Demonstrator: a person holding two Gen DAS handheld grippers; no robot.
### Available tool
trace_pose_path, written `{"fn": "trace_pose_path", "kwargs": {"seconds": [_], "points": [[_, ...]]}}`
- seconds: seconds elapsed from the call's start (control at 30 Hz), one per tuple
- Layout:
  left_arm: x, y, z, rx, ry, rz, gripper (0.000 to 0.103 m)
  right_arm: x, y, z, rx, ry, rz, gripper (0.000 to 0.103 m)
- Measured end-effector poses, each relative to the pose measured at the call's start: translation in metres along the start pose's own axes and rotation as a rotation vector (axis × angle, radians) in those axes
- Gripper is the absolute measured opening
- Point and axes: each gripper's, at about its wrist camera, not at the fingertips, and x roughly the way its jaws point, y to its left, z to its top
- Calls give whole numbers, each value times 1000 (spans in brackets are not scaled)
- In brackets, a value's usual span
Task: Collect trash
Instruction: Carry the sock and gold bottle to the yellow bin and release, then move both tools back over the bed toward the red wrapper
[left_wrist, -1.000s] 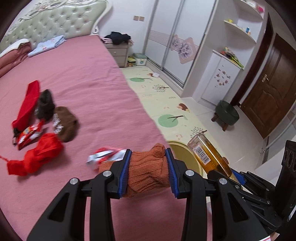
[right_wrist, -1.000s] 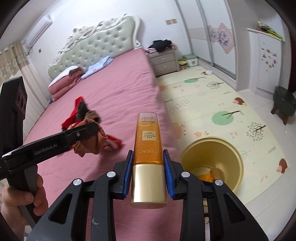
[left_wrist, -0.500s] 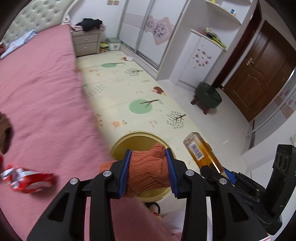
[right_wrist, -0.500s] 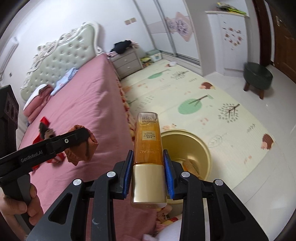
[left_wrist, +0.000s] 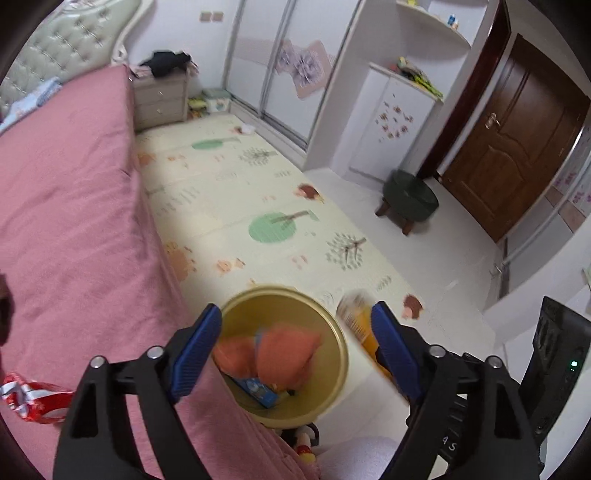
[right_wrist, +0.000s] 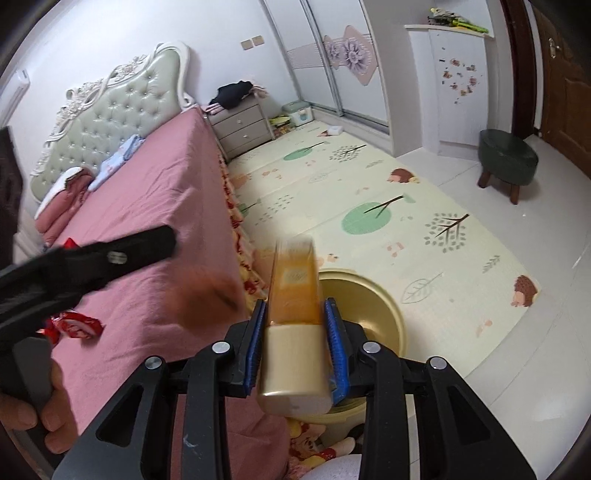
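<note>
Trash bin (left_wrist: 334, 334), yellow and round, on the floor hard against the side of the pink bed (left_wrist: 66, 229), at the edge of the patterned play mat (left_wrist: 236, 192). Orange knitted cloth (left_wrist: 284, 347) inside the bin, blurred — resting or falling, cannot tell — above a blue packet (left_wrist: 256, 389) at the bottom. Left gripper (left_wrist: 295, 343) directly over the bin's mouth, blue pads spread wide, nothing between them. Right gripper (right_wrist: 297, 343) just beside it, pads clamped on the gold cap of an amber bottle (right_wrist: 293, 291) (label blurred, unreadable), bottle pointing forward above the bin's rim (right_wrist: 369, 282). Same bottle visible as an orange smear past the left gripper's right finger in the left wrist view. Red-and-white wrapper (left_wrist: 26, 400) on the bed cover near the lower left — also seen from the right wrist view, beside the left gripper's handle. Green stool (left_wrist: 408, 195) well apart on the white floor, near the brown door (left_wrist: 513, 140).
</note>
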Motion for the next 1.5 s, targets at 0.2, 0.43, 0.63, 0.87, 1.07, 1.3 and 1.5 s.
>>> {"fn": "trace_pose_path", "kwargs": {"seconds": [0.2,0.43,0.63,0.87,1.07,1.3,1.5], "points": [[-19,3,-4,21,-25,28,85,-13,5,3,-5,-26,6,41],[-47,13,-11,20,-52,46,85,-29,35,8,-49,-59,59,41],[-83,34,-20,19,-107,105,85,-31,72,0,-103,-47,113,41],[-118,71,-34,8,-142,187,86,-31,125,-14,-184,-31,185,50],[-144,114,-49,-43,-151,240,86,-29,169,-25,-259,-24,221,58],[-163,153,-57,-84,-164,279,87,-21,204,-33,-298,-11,223,63],[-166,180,-60,-97,-156,291,88,-10,221,-45,-306,4,213,67]]}}
